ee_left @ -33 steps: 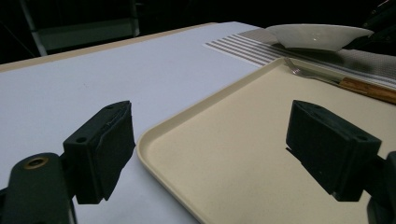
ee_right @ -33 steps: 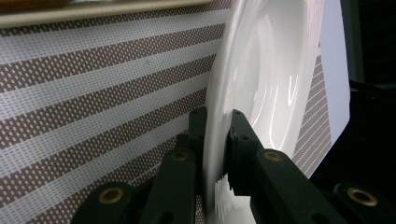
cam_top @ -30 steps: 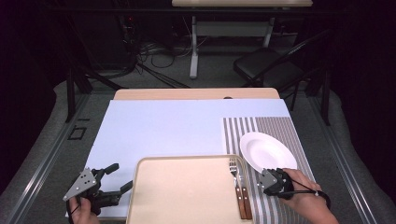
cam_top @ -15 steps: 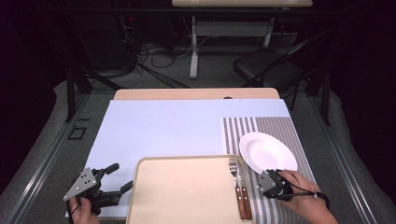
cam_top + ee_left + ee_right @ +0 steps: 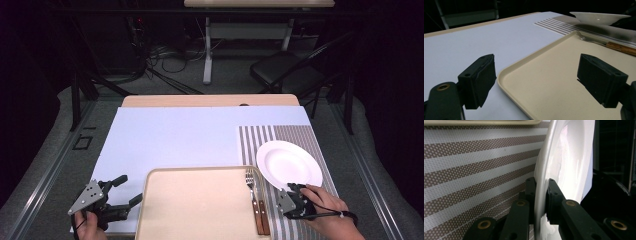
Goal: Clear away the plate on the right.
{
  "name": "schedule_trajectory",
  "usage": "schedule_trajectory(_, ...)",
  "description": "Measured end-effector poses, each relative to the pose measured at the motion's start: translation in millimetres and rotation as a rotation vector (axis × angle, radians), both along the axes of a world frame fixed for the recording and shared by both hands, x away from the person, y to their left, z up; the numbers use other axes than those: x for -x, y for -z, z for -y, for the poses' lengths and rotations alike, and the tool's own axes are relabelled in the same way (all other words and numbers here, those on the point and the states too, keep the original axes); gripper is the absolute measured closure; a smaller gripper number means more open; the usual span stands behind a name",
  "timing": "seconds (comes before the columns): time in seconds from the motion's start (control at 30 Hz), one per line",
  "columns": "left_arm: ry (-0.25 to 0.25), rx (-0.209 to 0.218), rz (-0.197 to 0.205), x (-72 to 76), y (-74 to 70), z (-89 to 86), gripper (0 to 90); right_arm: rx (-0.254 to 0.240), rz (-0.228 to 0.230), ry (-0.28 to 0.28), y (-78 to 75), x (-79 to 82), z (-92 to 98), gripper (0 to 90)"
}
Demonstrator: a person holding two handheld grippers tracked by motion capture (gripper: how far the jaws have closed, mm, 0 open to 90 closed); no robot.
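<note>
Plate (image 5: 564, 157) rim in right gripper (image 5: 541, 187) (clamped)

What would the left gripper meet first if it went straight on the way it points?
Probably the tray: the open left gripper straddles the tray's near corner and points across it toward the fork and plate, so its rim comes first, though height is unclear.

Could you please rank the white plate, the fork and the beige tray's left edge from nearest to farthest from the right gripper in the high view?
1. White plate: its near rim sits between the jaws of the right gripper.
2. Fork: just left, on the tray's right side.
3. Beige tray's left edge: farthest, by the left gripper.
</note>
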State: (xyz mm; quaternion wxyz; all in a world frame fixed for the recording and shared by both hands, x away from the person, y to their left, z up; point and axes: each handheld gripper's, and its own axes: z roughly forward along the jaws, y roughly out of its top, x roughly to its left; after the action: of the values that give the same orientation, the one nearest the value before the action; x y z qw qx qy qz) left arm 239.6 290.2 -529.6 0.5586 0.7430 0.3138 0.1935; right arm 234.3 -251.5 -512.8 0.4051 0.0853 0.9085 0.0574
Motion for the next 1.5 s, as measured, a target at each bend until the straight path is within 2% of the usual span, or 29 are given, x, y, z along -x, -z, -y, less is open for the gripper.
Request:
schedule_trajectory(0.4,0.0,0.0,0.0,-0.1,-0.1,0.4,15.5,0.021,0.074,-0.062,-21.1,32.1,-8.7,82.1)
schedule_trajectory(0.6,0.002,-0.002,0.0,-1.0,-0.1,1.2,15.5,0.046,0.097,-0.119,-26.7,45.1,-18.7,82.0)
schedule_trajectory(1.03,-0.002,-0.004,0.004,-0.1,-0.3,0.7,15.5,0.019,0.115,-0.273,-27.4,67.5,-62.4,81.8)
schedule_trajectory(1.27,-0.006,-0.003,0.007,0.1,-0.8,-0.1,15.5,0.016,0.113,-0.37,-23.0,72.2,-90.1,81.6)
schedule_trajectory(1.47,-0.001,-0.002,0.007,-0.3,-1.0,0.6,15.5,0.0,0.109,-0.429,-17.6,74.9,-110.7,81.6)
schedule_trajectory(1.5,0.0,-0.003,0.008,-0.3,-1.0,0.5,15.5,0.005,0.108,-0.425,-16.9,76.0,-113.9,81.6)
